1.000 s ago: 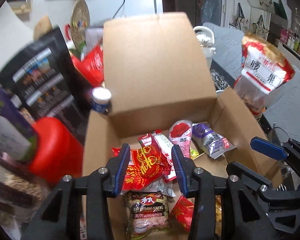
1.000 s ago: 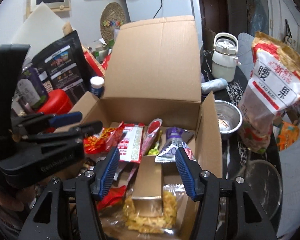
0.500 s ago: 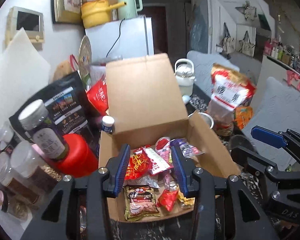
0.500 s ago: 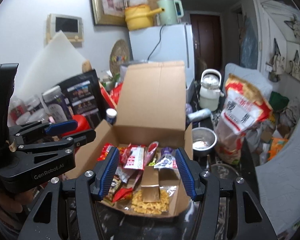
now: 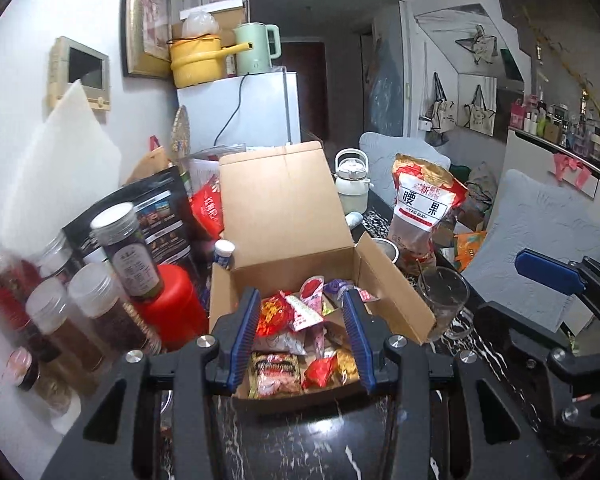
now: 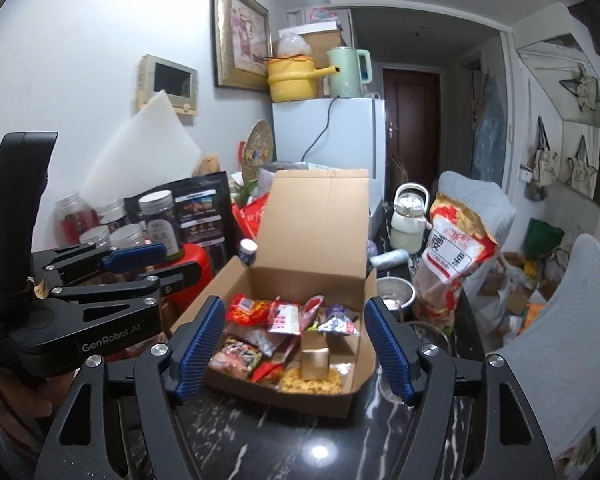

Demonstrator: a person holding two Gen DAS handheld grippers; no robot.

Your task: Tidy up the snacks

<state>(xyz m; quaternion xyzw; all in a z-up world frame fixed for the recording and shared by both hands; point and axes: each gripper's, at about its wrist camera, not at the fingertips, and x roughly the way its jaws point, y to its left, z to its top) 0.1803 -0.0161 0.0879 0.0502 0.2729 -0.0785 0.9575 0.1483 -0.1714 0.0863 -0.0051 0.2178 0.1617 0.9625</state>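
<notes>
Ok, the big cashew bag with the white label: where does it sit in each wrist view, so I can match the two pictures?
Left wrist view: the cashew bag stands upright right of centre, to the right of the cardboard box.
Right wrist view: the cashew bag stands right of centre, again to the right of the box, leaning slightly.
Shared landmark: the white kettle sits between the box's raised lid and the bag in both.
</notes>
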